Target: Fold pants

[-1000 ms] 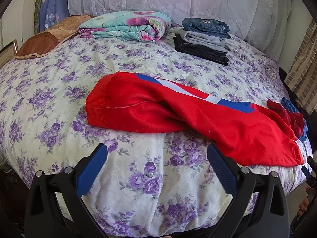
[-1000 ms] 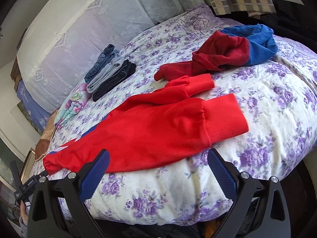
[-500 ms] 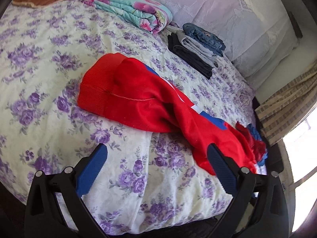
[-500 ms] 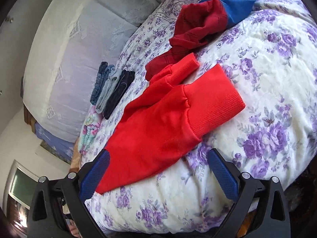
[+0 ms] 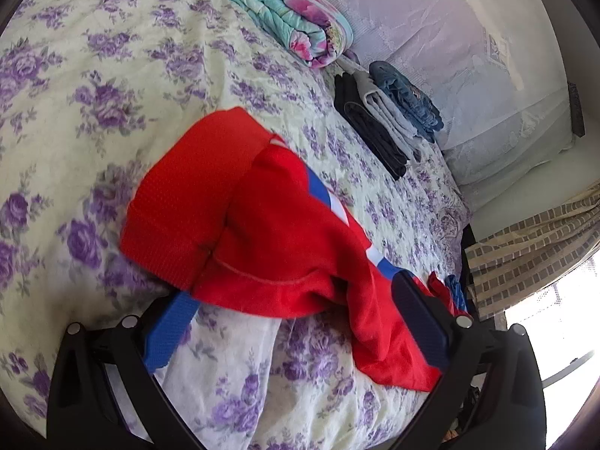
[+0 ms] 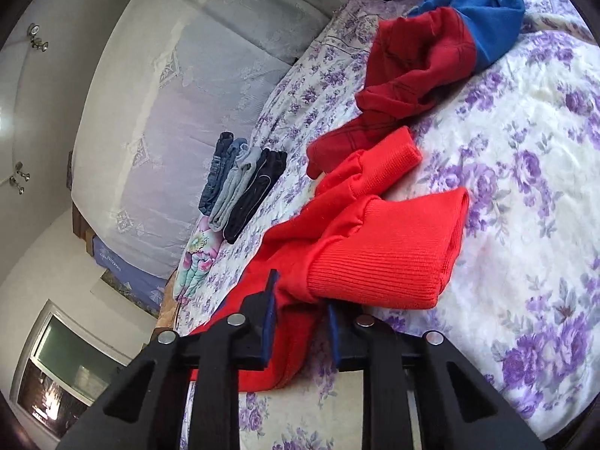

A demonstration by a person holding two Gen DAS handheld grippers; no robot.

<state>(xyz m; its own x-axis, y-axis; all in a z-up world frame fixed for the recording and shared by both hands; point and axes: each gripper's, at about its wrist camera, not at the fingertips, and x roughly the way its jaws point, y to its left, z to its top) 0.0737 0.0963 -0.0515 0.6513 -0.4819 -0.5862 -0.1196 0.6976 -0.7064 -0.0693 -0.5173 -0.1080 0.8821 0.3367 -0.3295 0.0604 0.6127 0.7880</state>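
Red pants (image 5: pixel 270 232) with a blue and white side stripe lie on the floral bedspread (image 5: pixel 112 75). In the left wrist view the ribbed waistband (image 5: pixel 180 210) is near me; my left gripper (image 5: pixel 296 322) is open, its blue pads on either side of the waist edge, the cloth lying over the left pad. In the right wrist view the ribbed leg cuffs (image 6: pixel 390 251) lie ahead. My right gripper (image 6: pixel 300 322) has closed on the red leg fabric just behind the near cuff.
A stack of folded dark, grey and denim pants (image 5: pixel 390 120) sits at the back by the headboard pillow, next to a folded floral quilt (image 5: pixel 285 11). A dark red and blue garment (image 6: pixel 442 45) lies crumpled beyond the cuffs. A curtain (image 5: pixel 532 247) hangs at the right.
Both grippers moved in to the pants. The right gripper closed from wide open onto the leg fabric by the cuff. The left gripper stays open, now at the waist edge.
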